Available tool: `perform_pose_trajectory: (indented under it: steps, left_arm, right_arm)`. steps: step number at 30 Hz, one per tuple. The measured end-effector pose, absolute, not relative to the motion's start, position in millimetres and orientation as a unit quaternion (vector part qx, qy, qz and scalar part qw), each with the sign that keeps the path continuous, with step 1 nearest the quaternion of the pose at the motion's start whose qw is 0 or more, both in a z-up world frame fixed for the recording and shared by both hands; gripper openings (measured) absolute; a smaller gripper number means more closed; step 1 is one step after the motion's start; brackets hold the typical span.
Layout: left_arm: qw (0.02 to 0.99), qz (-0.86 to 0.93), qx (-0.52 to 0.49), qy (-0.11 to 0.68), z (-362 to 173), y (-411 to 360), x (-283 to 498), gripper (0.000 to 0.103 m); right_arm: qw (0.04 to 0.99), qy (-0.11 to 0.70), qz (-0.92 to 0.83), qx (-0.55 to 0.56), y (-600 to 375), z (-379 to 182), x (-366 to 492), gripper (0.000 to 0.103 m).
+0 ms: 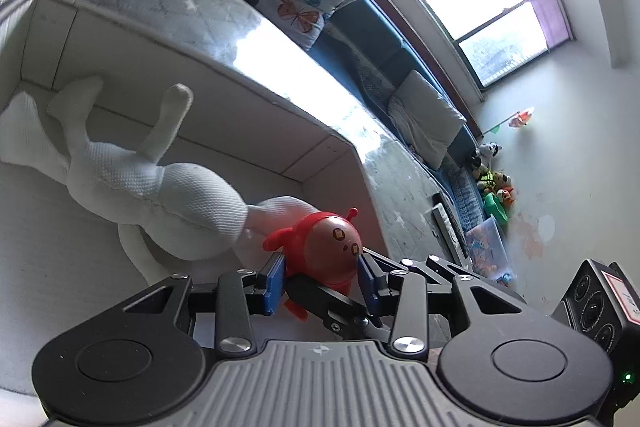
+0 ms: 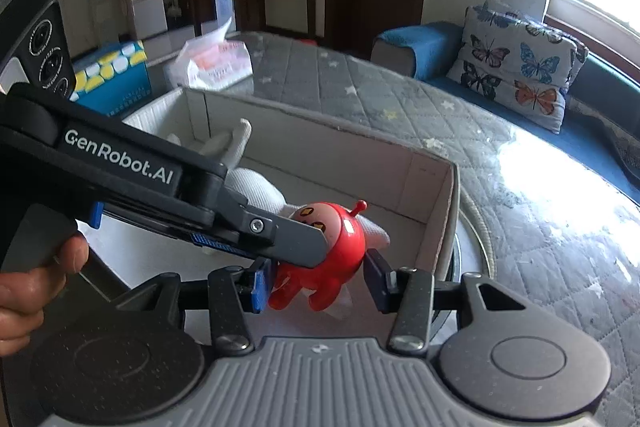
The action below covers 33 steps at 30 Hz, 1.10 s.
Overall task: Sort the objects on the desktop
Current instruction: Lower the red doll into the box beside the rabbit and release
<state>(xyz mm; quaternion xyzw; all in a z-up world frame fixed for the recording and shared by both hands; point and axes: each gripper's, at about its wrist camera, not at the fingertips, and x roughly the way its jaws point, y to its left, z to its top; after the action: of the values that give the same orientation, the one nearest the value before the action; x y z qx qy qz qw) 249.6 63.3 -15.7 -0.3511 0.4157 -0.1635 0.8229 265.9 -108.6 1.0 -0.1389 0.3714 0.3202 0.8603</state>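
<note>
The right tool (image 2: 318,281) was found closed narrow on the glossy red plastic round-bodied toy figure (image 2: 344,247), with a blue pad at each flank of its body. The figure lay directly ahead of this tool, between its fingers. Its long axis ran roughly along the fingers, with the antenna-topped head pointing away from the tool and the legs back towards its base. The left tool (image 1: 322,281) came in from the right tool's left side, carried in a person's hand (image 2: 28,291). It stood fairly wide, with one grey finger laid across the figure's face. Its pads sat on either side of the same figure, but whether they pressed on it could not be established. Both tools were therefore equally near the figure, and the right one had the evident grip. Ahead of and below both tools stood an open, pale rectangular cardboard box (image 2: 448,211) on the grey quilted worktop (image 2: 400,99). It held one white knitted plush animal with long ears (image 1: 160,187), which lay on its side along the floor of the box. The figure was held over the box's near end, just above the plush. In the inspector's judgement, the coming move was a short lowering forward and down into the box, followed by release.
</note>
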Motion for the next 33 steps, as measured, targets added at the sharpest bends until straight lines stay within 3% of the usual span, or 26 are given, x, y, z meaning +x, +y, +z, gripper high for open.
perform_pose_trajectory:
  steps: [12,19,33]
  left_arm:
    - [0.816,-0.145,-0.36,0.429,-24.8,64.6,251.0,0.041]
    - [0.821,-0.143,-0.357,0.422,-18.2,63.4,246.9,0.041]
    - [0.834,-0.145,-0.349,0.402,2.4,61.6,226.5,0.04]
  right_arm:
    - [0.858,0.372,0.316,-0.162,-99.4,-10.8,263.9,0.049]
    - [0.868,0.354,0.313,-0.151,-110.7,-1.9,252.2,0.063]
    - [0.888,0.318,0.31,-0.121,-141.5,23.5,221.4,0.066]
